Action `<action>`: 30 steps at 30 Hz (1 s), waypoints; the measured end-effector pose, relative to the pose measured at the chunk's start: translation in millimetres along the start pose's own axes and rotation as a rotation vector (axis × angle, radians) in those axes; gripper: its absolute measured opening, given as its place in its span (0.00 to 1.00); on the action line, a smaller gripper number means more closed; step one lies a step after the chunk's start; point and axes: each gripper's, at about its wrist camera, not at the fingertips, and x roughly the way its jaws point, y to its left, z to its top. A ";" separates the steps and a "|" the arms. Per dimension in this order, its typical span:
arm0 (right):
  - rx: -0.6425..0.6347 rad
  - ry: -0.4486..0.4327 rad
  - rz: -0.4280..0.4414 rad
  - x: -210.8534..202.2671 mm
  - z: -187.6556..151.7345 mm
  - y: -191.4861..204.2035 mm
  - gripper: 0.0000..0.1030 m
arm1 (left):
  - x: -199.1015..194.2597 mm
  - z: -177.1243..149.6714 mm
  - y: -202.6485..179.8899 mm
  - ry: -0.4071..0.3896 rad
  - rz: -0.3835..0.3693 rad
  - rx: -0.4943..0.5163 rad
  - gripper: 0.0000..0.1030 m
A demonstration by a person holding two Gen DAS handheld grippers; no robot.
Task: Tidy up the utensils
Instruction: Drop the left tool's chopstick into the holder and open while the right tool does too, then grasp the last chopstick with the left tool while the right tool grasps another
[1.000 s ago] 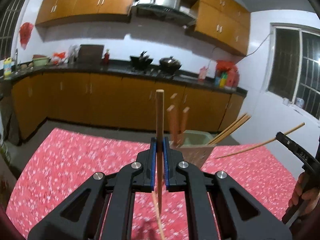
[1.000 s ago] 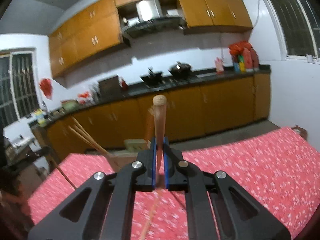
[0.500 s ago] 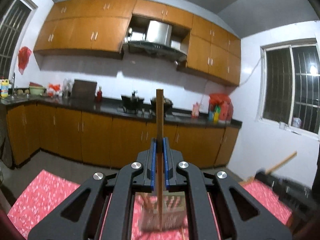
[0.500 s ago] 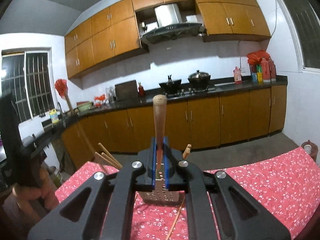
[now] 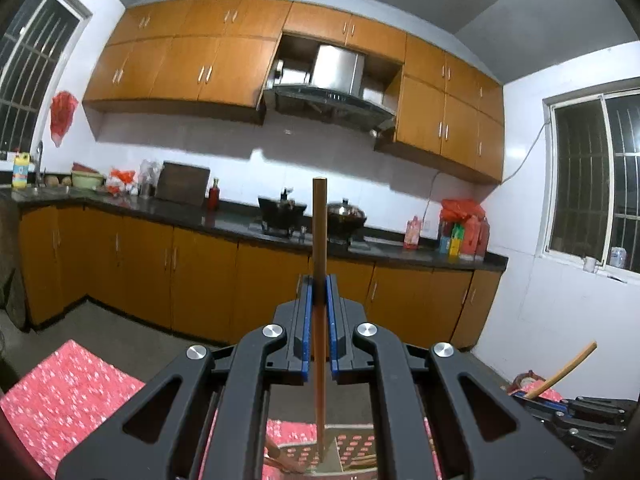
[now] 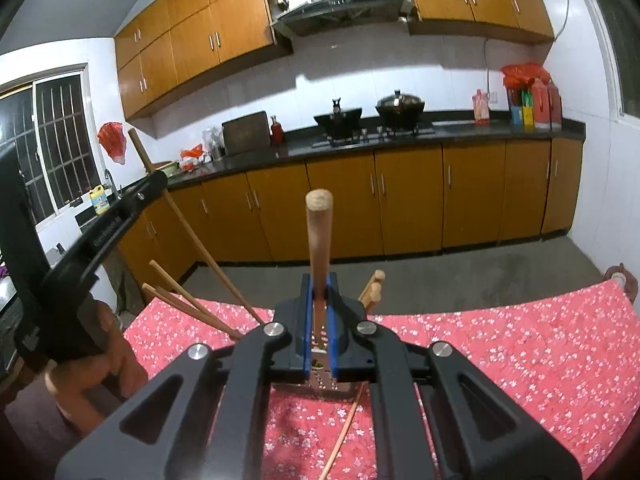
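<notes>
Over the red floral surface (image 6: 500, 344), each of your grippers clamps one upright stick above the holder (image 5: 352, 454); lowering off-line could tip it.

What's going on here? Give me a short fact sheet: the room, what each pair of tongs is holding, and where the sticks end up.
Room: kitchen, wooden cabinets, dark counter
Table: red floral cloth
Left tongs: shut on a thin wooden chopstick, upright
Right tongs: shut on a thicker wooden handle, rounded top
Holder: perforated holder right behind the right tongs, chopsticks leaning out of it
Loose on cloth: one chopstick
Person: hand gripping the left tool
</notes>
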 end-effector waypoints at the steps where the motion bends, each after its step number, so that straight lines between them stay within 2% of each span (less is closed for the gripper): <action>1: 0.008 0.003 0.002 2.1 -1.0 0.3 0.09 | 1.7 -3.4 0.4 0.022 0.000 -0.002 0.07; 2: 0.015 0.003 0.005 2.5 -1.8 0.1 0.12 | 1.8 -6.1 1.7 0.037 0.003 -0.005 0.08; 3: 0.020 0.001 0.007 2.4 -2.3 0.7 0.23 | 1.2 -6.9 2.7 0.042 0.002 -0.008 0.08; 5: 0.022 -0.016 0.002 0.1 -0.3 1.8 0.34 | -3.2 -6.4 5.2 0.051 -0.002 -0.012 0.08; 6: 0.022 -0.020 0.002 -1.5 0.0 2.1 0.34 | -4.6 -4.6 6.5 0.052 -0.003 -0.013 0.10; 8: 0.026 -0.039 0.003 -8.3 1.2 2.9 0.34 | -10.4 1.1 9.9 0.048 -0.003 -0.019 0.24; 9: 0.027 -0.047 0.002 -11.2 2.1 2.0 0.34 | -16.5 3.8 11.8 0.039 0.000 -0.024 0.34; 15: 0.030 -0.130 -0.028 -46.2 0.8 -0.1 0.35 | -45.1 17.4 24.2 0.018 -0.007 -0.054 0.36; 19: 0.048 -0.152 -0.080 -66.5 -19.8 -9.7 0.37 | -72.9 15.2 38.2 0.026 -0.002 -0.078 0.36; 21: 0.073 -0.124 -0.103 -65.8 -35.4 -18.7 0.38 | -86.3 6.0 48.3 0.055 0.007 -0.085 0.36; 24: 0.114 -0.024 -0.148 -47.4 -70.0 -34.9 0.38 | -92.3 -17.4 59.9 0.140 0.056 -0.060 0.36; 28: 0.151 0.148 -0.165 -10.2 -120.0 -44.5 0.38 | -82.6 -66.4 71.8 0.329 0.086 -0.027 0.36; 30: 0.146 0.242 -0.149 9.7 -147.6 -39.0 0.36 | -73.7 -99.5 77.2 0.461 0.102 0.003 0.36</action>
